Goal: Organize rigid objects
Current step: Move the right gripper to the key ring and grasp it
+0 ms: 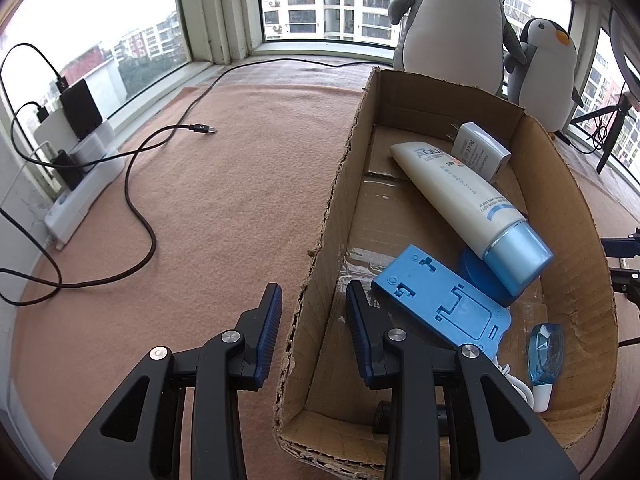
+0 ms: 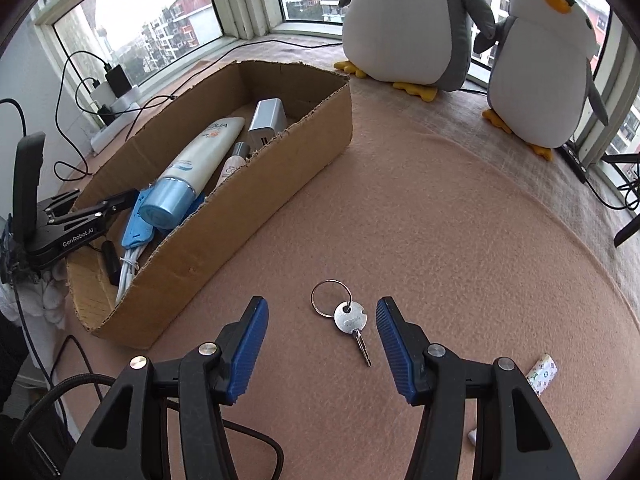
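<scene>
Inside cardboard box (image 1: 576, 216): tube (image 1: 464, 200), charger (image 1: 480, 150).

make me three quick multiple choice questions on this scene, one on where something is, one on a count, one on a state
1. Where does the key lie?
A. in the cardboard box
B. on the cloth between the right gripper's jaws
C. on the windowsill

2. How many plush penguins stand by the window?
A. one
B. two
C. four

3. What is the left gripper doing?
A. clamping the box wall
B. holding the tube
C. hanging over bare cloth

Answers: B, the key rests on the cloth with the right gripper open around it; B, a big penguin and a small penguin; A, its jaws straddle the cardboard box wall.
</scene>
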The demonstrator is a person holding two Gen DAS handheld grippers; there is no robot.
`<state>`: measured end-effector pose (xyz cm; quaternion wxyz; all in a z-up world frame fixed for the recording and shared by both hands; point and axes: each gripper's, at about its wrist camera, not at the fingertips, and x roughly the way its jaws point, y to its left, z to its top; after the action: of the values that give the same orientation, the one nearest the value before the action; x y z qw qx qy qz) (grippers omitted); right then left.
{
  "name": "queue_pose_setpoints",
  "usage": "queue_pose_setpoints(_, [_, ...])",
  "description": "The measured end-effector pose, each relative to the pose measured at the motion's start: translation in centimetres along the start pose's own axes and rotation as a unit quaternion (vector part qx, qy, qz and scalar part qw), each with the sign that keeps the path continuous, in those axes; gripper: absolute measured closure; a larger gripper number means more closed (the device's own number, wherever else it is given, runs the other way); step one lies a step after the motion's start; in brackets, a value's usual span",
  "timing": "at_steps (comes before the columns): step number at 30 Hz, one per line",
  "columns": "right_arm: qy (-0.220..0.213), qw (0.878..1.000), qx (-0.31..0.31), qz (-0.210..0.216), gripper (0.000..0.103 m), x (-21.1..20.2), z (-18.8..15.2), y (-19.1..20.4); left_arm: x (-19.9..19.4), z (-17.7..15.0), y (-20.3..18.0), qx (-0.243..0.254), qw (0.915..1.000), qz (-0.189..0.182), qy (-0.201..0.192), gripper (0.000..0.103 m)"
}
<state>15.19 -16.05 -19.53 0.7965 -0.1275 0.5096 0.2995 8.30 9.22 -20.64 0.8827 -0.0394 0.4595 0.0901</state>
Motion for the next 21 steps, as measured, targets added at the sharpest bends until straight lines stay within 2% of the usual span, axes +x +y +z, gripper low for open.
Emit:
queue_pose_setpoints(3, [0.013, 1.0, -0.011, 0.001, 0.052, 1.1, 0.4, 0.0, 0.0, 0.0, 0.0, -0.002, 1.0, 0.0, 0.0, 0.072])
queue_pose_setpoints(10, [0.035, 0.999, -0.03, -0.004, 0.064, 2.5, 0.6, 0.1, 0.0, 0.0, 0.0, -0.003, 1.0, 0.0, 0.0, 0.072])
queue_pose_setpoints(15, [0.038, 0.998, -0.04, -0.012, 0.068, 2.8, 0.6, 0.2, 0.0, 0.0, 0.0, -0.004, 1.0, 0.0, 0.0, 0.072])
queue_pose_setpoints(17, [0.038, 0.998, -0.04, -0.015, 0.076, 2.7, 0.7, 0.1, 0.0, 0.0, 0.0, -0.004, 1.0, 0.0, 0.0, 0.072])
queue_pose_setpoints(21, [0.039, 0.998, -0.036, -0.016, 0.082, 2.6, 0.7, -0.2, 0.0, 0.0, 0.0, -0.004, 1.0, 0.0, 0.0, 0.072])
